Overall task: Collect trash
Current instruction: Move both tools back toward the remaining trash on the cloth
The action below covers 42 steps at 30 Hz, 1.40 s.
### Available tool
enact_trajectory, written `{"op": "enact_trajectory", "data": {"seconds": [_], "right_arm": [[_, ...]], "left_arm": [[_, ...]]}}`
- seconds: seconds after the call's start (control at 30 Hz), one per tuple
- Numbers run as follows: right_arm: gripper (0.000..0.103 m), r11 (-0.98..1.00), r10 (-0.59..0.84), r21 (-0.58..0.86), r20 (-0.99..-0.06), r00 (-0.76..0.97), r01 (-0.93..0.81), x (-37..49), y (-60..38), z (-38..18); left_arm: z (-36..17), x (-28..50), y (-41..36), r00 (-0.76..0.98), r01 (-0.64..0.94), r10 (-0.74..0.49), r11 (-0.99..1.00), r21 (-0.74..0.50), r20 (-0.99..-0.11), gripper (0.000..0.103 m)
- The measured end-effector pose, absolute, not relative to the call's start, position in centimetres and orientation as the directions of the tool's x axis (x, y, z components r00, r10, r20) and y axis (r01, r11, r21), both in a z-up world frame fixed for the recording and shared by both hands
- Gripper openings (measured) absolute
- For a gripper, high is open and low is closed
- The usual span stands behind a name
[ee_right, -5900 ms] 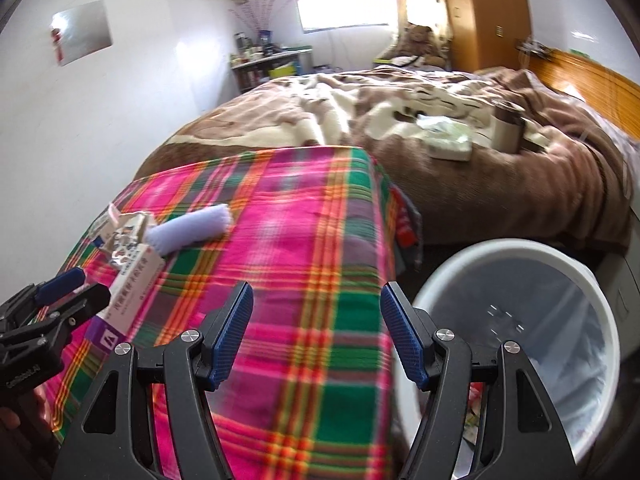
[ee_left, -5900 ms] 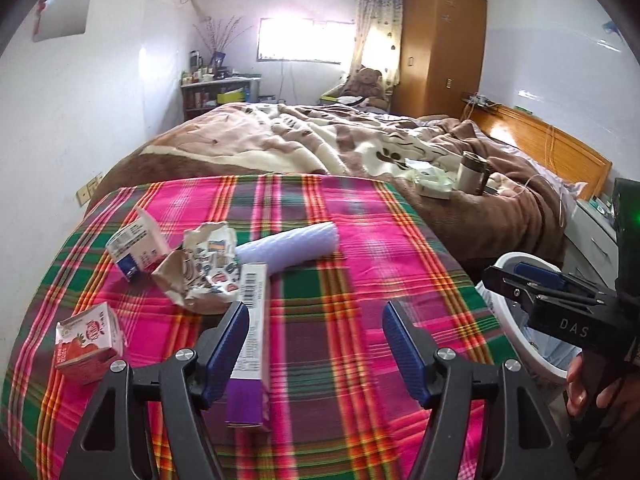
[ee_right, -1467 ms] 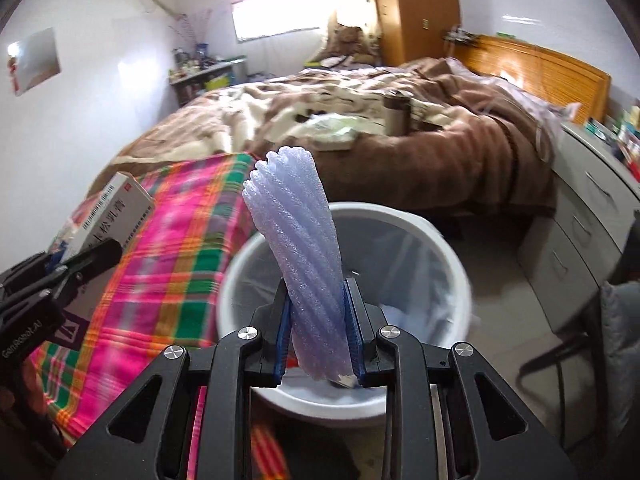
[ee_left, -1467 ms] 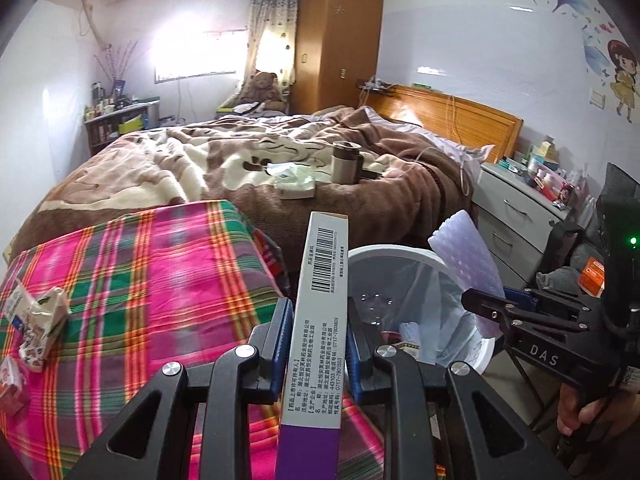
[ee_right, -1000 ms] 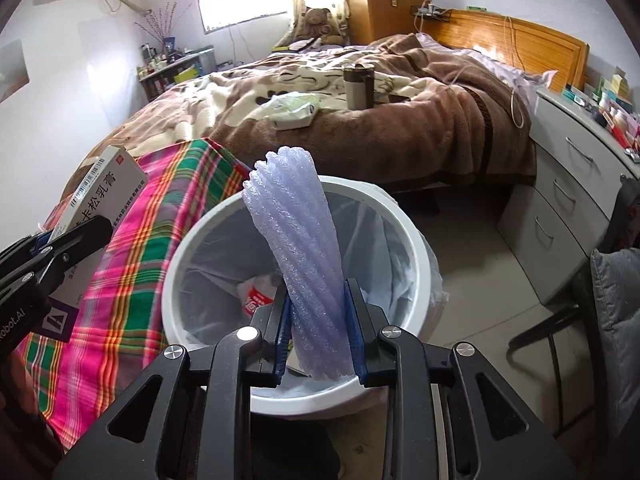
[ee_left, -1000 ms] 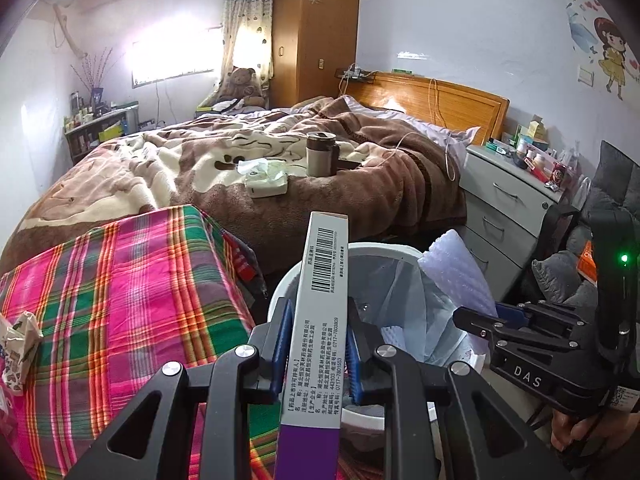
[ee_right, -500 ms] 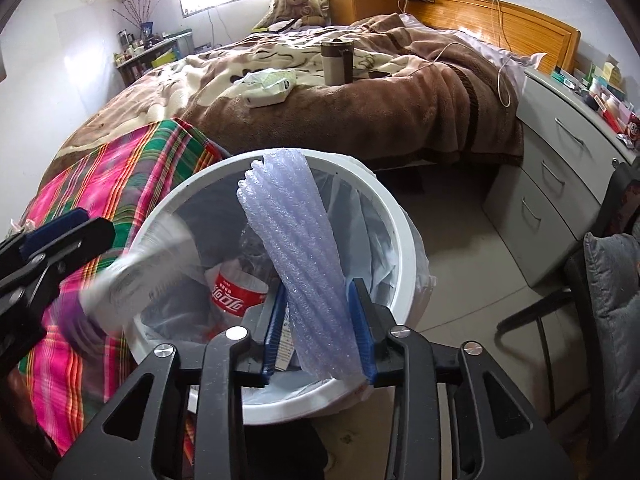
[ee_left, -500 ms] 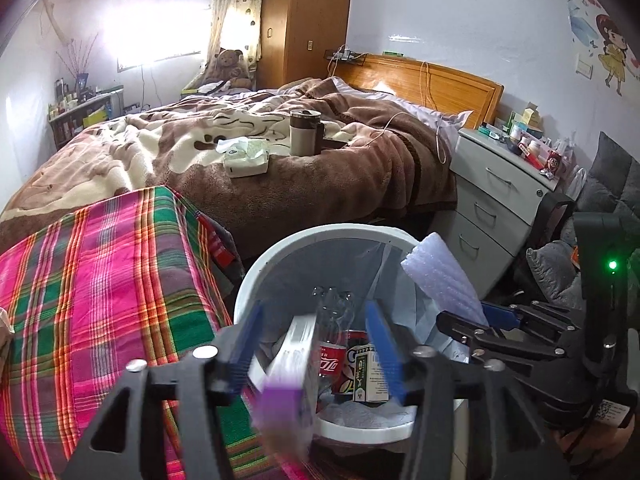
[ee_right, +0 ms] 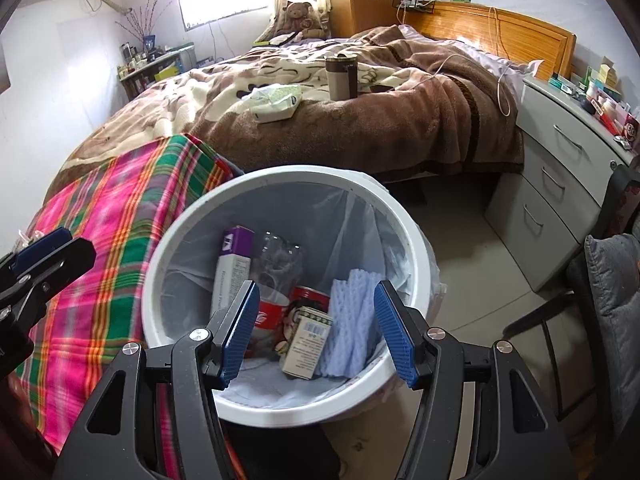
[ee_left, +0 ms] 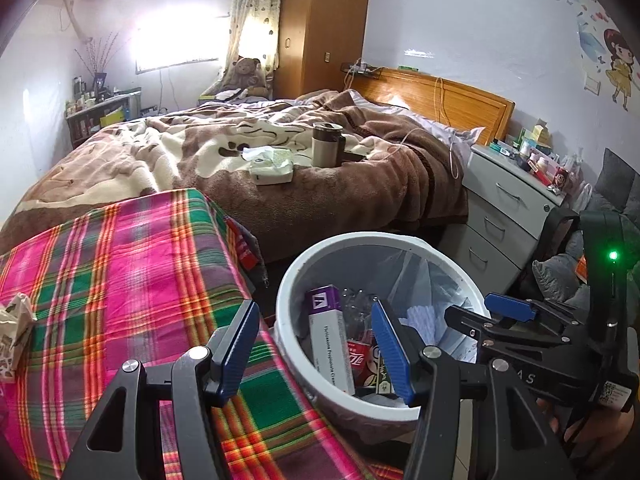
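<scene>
Bin (ee_right: 404, 240), white and lined with a thin bag, stands on the floor just beside the tabletop's (ee_left: 120, 264) plaid cloth. Both grippers hang over it with jaws spread wide and nothing between them.

The left gripper (ee_left: 316, 350) sits over the bin's rim at about 8 o'clock, its blue pads straddling the edge where cloth meets bin. The right gripper (ee_right: 316, 330) hovers above the bin's near rim, at 6 o'clock in its own view.

Inside the bin, the box (ee_right: 232, 268), white with a purple end, leans against the wall at 9 o'clock, purple end up. The foam sleeve (ee_right: 354, 320), pale lilac and ribbed, lies at 4 o'clock, touching a small carton (ee_right: 308, 340) at its left. A red-labelled bottle (ee_right: 276, 276) lies between box and carton, its clear body pointing toward 12 o'clock.

In the left view the box (ee_left: 330, 336) stands at the bin's (ee_left: 288, 280) 9 o'clock side, and the foam sleeve (ee_left: 420, 322) shows at 3 o'clock, partly hidden behind the right gripper (ee_left: 508, 316).

A crumpled wrapper (ee_left: 14, 332) rests on the cloth at the far left edge, well apart from the bin.
</scene>
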State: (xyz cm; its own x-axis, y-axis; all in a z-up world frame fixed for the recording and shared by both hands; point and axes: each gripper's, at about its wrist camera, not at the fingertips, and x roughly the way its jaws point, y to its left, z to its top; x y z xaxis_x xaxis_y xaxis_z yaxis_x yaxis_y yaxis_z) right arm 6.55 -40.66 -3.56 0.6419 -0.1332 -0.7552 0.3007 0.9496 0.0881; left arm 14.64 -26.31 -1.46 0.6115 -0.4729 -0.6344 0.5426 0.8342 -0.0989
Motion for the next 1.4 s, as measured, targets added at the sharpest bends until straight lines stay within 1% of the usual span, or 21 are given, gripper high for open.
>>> {"op": "enact_trajectory", "data": {"seconds": [0.23,0.37,0.47,0.67,1.0,1.4], "right_arm": [[0.061,0.962,-0.108,0.098,-0.717,0.689,0.253,6.4,-37.9,-2.5],[0.061,0.969,-0.086,0.108,-0.694,0.715,0.222,6.3,-36.4,-1.9],[0.061,0.973,-0.073,0.110,-0.683,0.726,0.202,6.4,-35.2,-1.6],[0.069,0.979,-0.032,0.132,-0.657,0.753,0.157,6.5,-32.8,-1.2],[0.071,0.989,0.074,0.149,-0.613,0.787,0.023,7.6,-27.3,-0.7],[0.072,0.986,0.156,0.141,-0.624,0.766,-0.086,10.3,-20.6,-1.0]], "left_arm": [[-0.3,13.5,-22.6,0.667,0.495,-0.435,0.865,-0.077,-0.605,0.058],[0.2,12.9,-20.4,0.685,0.466,-0.419,0.881,-0.085,-0.596,0.058],[0.4,12.3,-18.8,0.708,0.439,-0.390,0.896,-0.065,-0.588,0.058],[0.4,11.6,-15.5,0.729,0.395,-0.358,0.916,-0.068,-0.583,0.058],[0.0,11.0,-7.8,0.779,0.264,-0.260,0.961,-0.078,-0.570,0.061],[-1.3,11.5,1.8,0.803,0.100,-0.137,0.990,-0.096,-0.580,0.061]]}}
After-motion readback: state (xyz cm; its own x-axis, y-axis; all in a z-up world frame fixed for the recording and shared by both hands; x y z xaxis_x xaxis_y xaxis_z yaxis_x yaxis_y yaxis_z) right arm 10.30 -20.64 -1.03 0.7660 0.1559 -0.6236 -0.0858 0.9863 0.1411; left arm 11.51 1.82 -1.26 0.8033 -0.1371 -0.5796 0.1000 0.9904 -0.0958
